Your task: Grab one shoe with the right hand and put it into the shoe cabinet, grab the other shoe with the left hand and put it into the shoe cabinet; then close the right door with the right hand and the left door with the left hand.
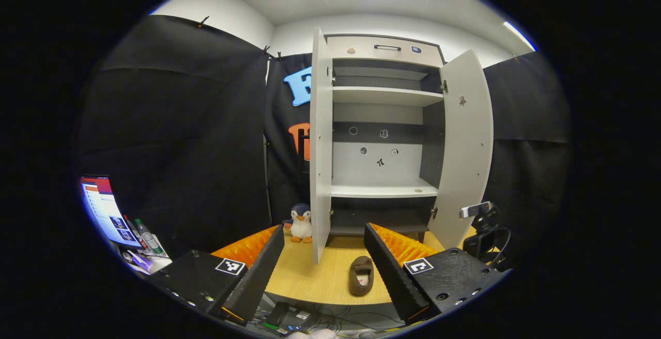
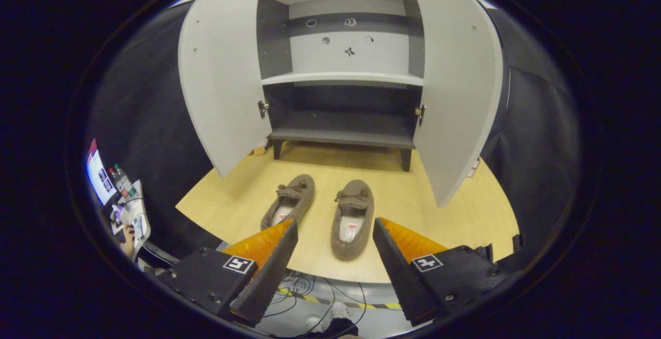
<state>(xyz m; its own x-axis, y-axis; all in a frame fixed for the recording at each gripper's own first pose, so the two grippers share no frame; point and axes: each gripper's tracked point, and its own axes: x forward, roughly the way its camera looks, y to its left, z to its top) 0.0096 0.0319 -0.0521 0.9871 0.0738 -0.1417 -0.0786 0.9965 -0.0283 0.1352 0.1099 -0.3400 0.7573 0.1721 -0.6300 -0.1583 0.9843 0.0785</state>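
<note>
Black cloth walls surround a light wood bench (image 2: 439, 215) on which a shoe cabinet (image 2: 341, 78) stands w/ both doors swung open: left door (image 2: 222, 75), right door (image 2: 457, 86). Shelves inside are seen bare. Two brown shoes are laid side by side on the bench in front of the cabinet, toes toward it: left shoe (image 2: 288, 202), right shoe (image 2: 353, 218). Right hand-held gripper (image 2: 334, 235) is held w/ fingers spread wide, nothing pinched, the right shoe's heel seen between the fingertips; contact can't be told. Left hand-held gripper (image 1: 324, 246) is also spread, empty, farther back; one shoe (image 1: 361, 275) is seen near its right finger. A toy penguin (image 1: 301, 222) is seen beside the left door, a screen (image 1: 106, 210) off at left.
</note>
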